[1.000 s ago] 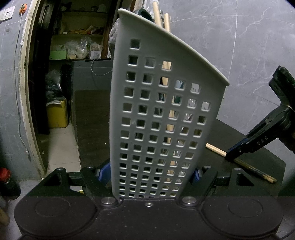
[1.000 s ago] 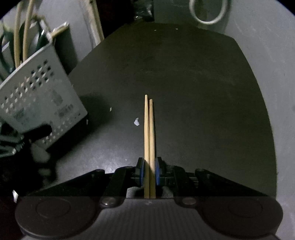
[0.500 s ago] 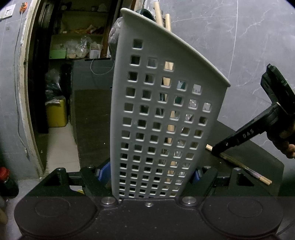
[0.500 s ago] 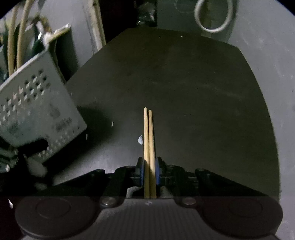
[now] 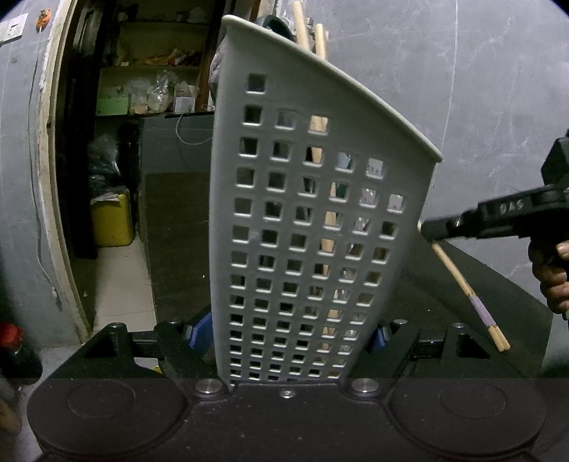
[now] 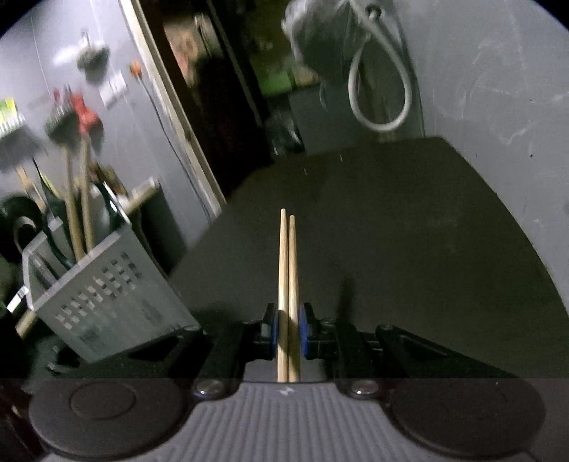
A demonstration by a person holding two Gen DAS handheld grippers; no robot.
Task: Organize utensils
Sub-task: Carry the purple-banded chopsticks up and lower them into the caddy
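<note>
A grey perforated utensil basket (image 5: 313, 220) fills the left wrist view, tilted, with my left gripper (image 5: 288, 334) shut on its lower sides. Wooden handles (image 5: 302, 21) stick out of its top. In the right wrist view the same basket (image 6: 106, 302) leans at the left with several utensils (image 6: 76, 213) inside. My right gripper (image 6: 288, 330) is shut on a pair of wooden chopsticks (image 6: 288, 270), which point forward over the dark table (image 6: 409, 231). From the left wrist view, the right gripper (image 5: 434, 227) holds those chopsticks (image 5: 462, 288) beside the basket, their ends slanting down.
A person's hand (image 5: 554, 280) grips the right tool. Behind the basket is a doorway with cluttered shelves and a yellow can (image 5: 110, 220). A red-capped bottle (image 5: 10, 337) stands low left. A grey hose loop (image 6: 384, 89) hangs on the far wall.
The right gripper has swung and rolled with the chopsticks, bringing the wall and doorway into its view. Seen from the left, the chopsticks now slant steeply instead of lying low. The basket has stayed put.
</note>
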